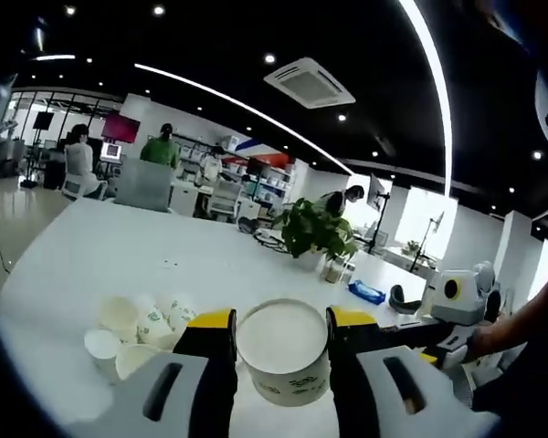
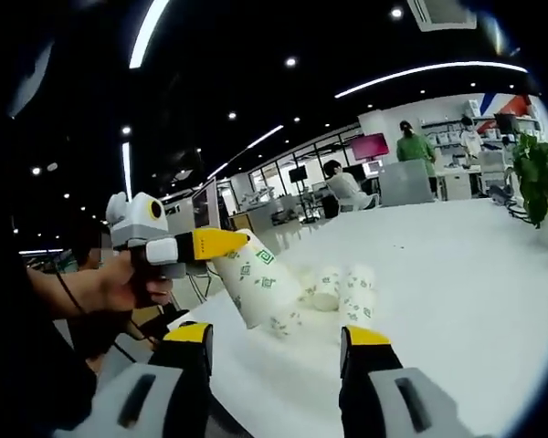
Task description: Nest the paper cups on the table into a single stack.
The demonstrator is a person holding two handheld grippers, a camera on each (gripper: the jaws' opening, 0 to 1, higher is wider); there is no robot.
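One paper cup (image 1: 284, 351) is clamped between the left gripper (image 1: 281, 339) jaws, lifted; the right gripper (image 2: 279, 347) jaws stand apart, empty. Loose cups (image 1: 132, 330) lie unstacked at nine o'clock on the table (image 1: 119, 246), so most nesting is judged left

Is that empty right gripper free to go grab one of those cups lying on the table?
Probably yes: the right gripper is open and empty, and the loose cups lie just ahead; only the left gripper's held cup crowds one side.
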